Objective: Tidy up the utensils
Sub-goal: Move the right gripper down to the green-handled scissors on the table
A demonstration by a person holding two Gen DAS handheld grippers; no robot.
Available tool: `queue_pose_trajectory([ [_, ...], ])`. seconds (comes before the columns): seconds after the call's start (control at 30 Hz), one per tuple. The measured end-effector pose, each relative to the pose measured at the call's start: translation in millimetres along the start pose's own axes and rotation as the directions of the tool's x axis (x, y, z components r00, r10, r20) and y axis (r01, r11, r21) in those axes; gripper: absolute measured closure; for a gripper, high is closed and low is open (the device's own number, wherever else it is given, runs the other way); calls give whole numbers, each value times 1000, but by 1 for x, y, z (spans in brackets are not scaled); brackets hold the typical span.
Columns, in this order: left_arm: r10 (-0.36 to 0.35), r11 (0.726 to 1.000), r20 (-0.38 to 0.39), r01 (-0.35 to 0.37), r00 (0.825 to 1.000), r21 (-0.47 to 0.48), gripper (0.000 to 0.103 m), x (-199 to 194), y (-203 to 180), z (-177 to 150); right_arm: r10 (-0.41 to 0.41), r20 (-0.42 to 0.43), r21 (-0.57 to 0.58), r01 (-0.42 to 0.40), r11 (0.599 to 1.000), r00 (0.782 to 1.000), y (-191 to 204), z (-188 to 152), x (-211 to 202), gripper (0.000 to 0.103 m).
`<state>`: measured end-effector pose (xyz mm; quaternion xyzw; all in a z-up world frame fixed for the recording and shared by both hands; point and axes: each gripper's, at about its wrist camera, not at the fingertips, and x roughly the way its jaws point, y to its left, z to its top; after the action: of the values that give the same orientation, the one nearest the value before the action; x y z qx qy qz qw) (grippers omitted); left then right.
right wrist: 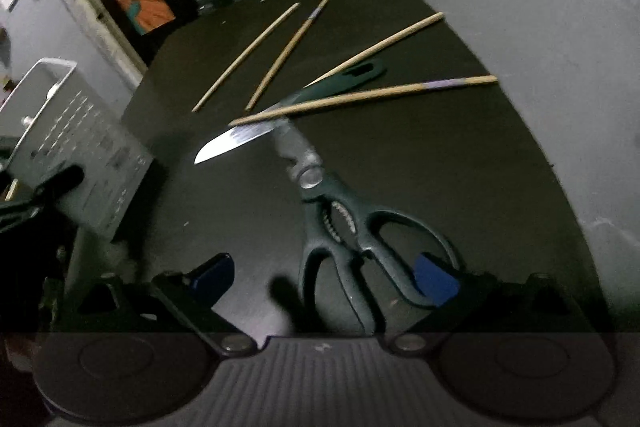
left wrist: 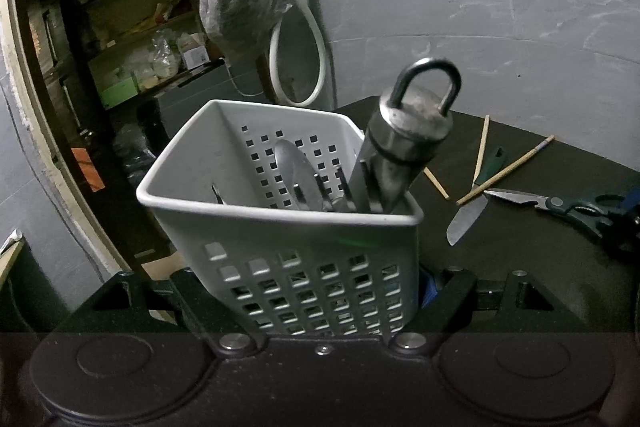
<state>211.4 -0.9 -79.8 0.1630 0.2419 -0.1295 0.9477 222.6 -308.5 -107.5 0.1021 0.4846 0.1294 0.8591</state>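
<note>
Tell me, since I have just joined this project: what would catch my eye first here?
The white perforated plastic utensil basket, clamped in the left gripper, with a steel cylinder handle topped by a ring sticking out. On the dark table, green-handled kitchen scissors lie between the open right gripper's fingers, beyond them a green-handled knife and wooden chopsticks.

So I've got the basket (left wrist: 280, 227) on the table's (right wrist: 460, 167) left; knife (right wrist: 236, 143), scissors (right wrist: 344, 223) and chopsticks (right wrist: 360, 99) lie to its right, one chopstick across the knife.

left gripper (left wrist: 320, 291) — jaws clamped | right gripper (right wrist: 326, 277) — jaws wide (pitched down)
</note>
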Motion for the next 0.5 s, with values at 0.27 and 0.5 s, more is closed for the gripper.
queue_pose_trajectory([
  [0.27, -39, 999, 14, 39, 999, 25, 19, 0, 7, -4, 84, -45, 82, -81, 993, 995, 31, -16, 0, 2],
  [0.5, -74, 996, 31, 73, 997, 46, 19, 1, 14, -6, 330, -6, 113, -327, 938, 944, 67, -13, 9, 2],
])
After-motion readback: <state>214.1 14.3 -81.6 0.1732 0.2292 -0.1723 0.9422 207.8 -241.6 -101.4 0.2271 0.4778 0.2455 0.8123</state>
